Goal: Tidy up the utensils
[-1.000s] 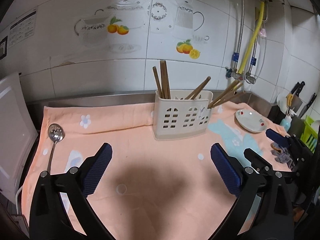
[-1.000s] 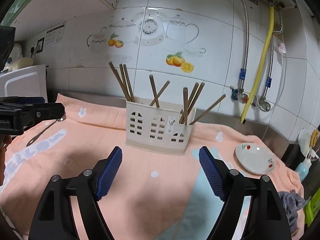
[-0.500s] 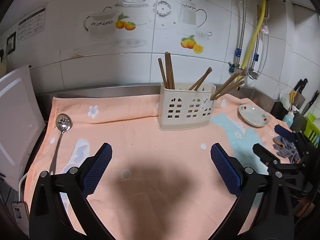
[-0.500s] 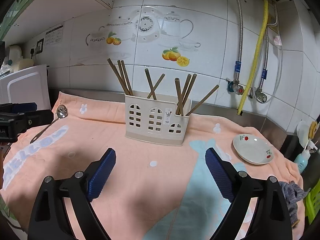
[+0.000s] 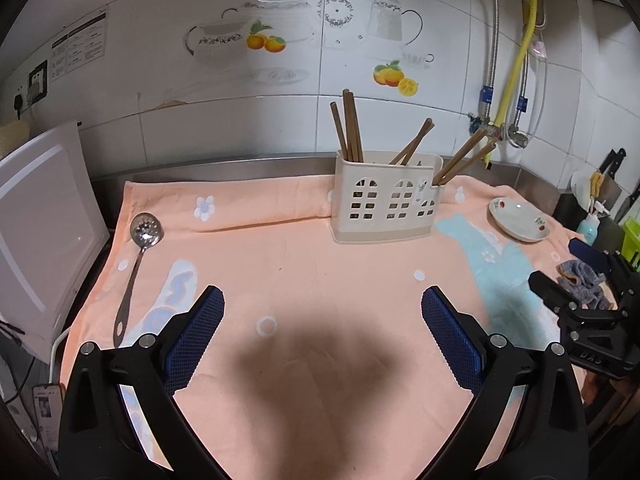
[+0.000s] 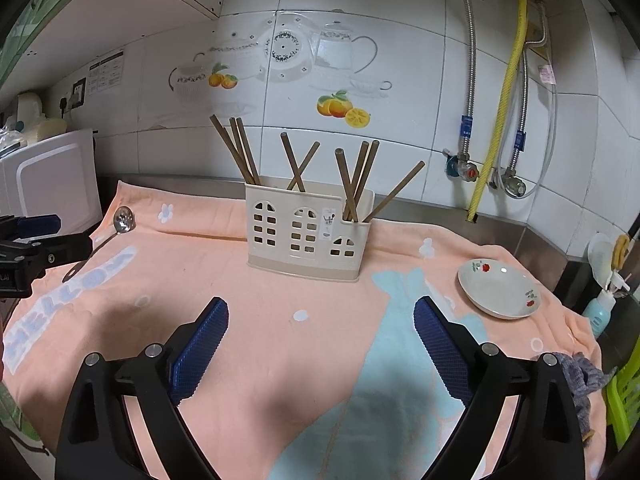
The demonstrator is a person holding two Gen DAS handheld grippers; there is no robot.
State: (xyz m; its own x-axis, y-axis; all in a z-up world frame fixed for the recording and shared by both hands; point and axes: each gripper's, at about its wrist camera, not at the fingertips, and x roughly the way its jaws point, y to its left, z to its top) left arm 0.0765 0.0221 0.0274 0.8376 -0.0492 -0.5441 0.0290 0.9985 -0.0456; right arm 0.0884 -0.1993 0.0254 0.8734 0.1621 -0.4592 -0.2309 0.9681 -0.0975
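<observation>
A cream plastic utensil holder (image 5: 384, 208) (image 6: 304, 236) stands upright at the back of a peach towel (image 5: 300, 272), with several brown chopsticks (image 5: 348, 128) (image 6: 240, 152) leaning in its compartments. A steel slotted spoon (image 5: 146, 230) (image 6: 123, 218) lies flat on the towel's left edge, bowl toward the wall. My left gripper (image 5: 322, 294) (image 6: 56, 232) hovers open over the towel's near middle with nothing between its blue pads. My right gripper (image 6: 320, 304) (image 5: 560, 264) is spread wide and empty, to the right and in front of the holder.
A small white dish with red flowers (image 5: 520, 224) (image 6: 498, 288) sits right of the holder. A grey cloth (image 5: 580, 276) (image 6: 576, 372) lies at the towel's right edge. A white appliance (image 5: 40, 220) borders the left side. Water pipes and a yellow hose (image 6: 500, 100) run down the tiled wall.
Both grippers have drawn back from the holder, which now looks farther off. The right gripper's jaws have spread wider. The spoon and holder have not moved.
</observation>
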